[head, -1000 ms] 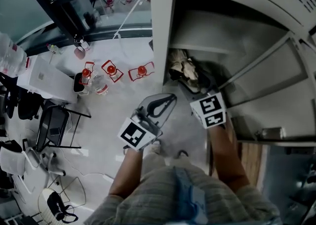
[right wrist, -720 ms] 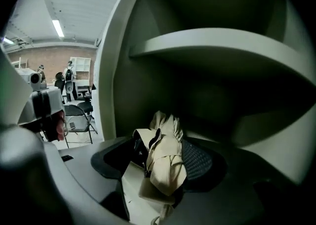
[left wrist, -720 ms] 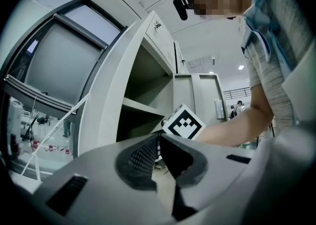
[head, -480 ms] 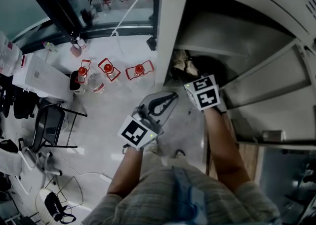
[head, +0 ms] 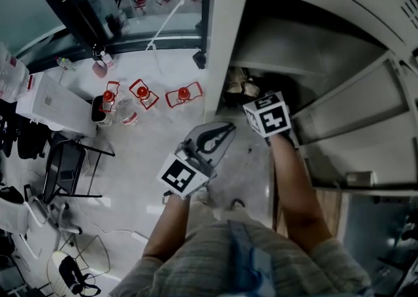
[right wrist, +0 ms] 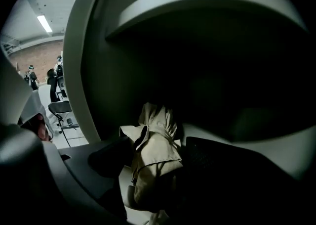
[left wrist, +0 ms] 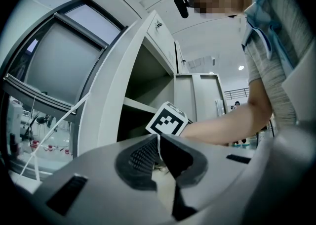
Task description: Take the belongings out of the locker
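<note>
The grey locker [head: 225,34] stands open at the right. On its floor lies a crumpled beige cloth [head: 240,85] among dark belongings. My right gripper [head: 253,98] reaches into the locker, its marker cube [head: 268,114] just outside. In the right gripper view the beige cloth [right wrist: 155,117] sits between the wide jaws of the right gripper [right wrist: 157,145], which have just been opening; the pads do not press on it. My left gripper [head: 225,131] hangs outside over the floor, shut with nothing in it; from the left gripper [left wrist: 158,139] I see the right arm's cube [left wrist: 168,120].
The locker door [head: 353,113] swings open at the right. A shelf [head: 287,67] crosses the locker above the belongings. On the floor to the left are red-capped items [head: 142,91], a white box [head: 55,103] and a folding chair [head: 65,168].
My right gripper has moved forward and down into the locker, closer to the beige cloth. The left gripper has stayed where it was.
</note>
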Tool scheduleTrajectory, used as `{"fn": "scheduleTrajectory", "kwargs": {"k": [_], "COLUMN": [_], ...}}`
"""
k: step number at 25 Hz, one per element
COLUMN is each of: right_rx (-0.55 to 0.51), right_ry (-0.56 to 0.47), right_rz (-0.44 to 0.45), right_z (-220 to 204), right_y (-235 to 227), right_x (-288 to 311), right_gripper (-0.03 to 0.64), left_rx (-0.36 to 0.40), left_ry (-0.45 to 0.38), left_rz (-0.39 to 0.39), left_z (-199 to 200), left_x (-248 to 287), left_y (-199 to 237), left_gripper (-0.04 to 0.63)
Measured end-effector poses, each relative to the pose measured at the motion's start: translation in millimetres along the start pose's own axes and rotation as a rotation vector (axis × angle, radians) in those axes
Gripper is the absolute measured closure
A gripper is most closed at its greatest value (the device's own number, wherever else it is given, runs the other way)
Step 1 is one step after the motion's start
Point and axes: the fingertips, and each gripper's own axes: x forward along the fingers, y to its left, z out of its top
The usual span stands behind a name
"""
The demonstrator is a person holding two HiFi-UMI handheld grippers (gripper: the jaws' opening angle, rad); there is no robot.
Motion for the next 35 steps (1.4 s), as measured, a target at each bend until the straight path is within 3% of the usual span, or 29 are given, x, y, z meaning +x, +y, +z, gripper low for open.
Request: {"fn": "scheduleTrajectory", "kwargs": {"k": [6, 12, 17, 28, 35], "right_rx": [0.034, 0.098, 0.149, 0.123, 0.183], "right_ry": [0.143, 0.188, 0.159, 0.132, -0.002], "right_rz": [0.039, 0.038, 0.024, 0.004, 0.031], "right_z": [-21, -33, -34, -37, -35], "right_y": [-3, -6, -11, -7, 2], "right_x": [25, 36, 39, 31, 5], "right_gripper": [0.268, 0.27, 0.337, 0.38, 0.383], "left_rx": [0.005, -0.007, 0.004, 0.01, 0.002], "left_ry": [-0.002, 0.006, 0.018, 0.038, 0.039], "left_rz": [-0.003, 0.004, -0.005, -0.016, -0.03], "left_z": [1, -1, -3, -4, -2], "left_x": [0, -2, -4, -10, -14], "left_y": [-1, 0, -2, -6, -6], "left_gripper": [0.591, 0.591, 0.591, 0.591, 0.591]}}
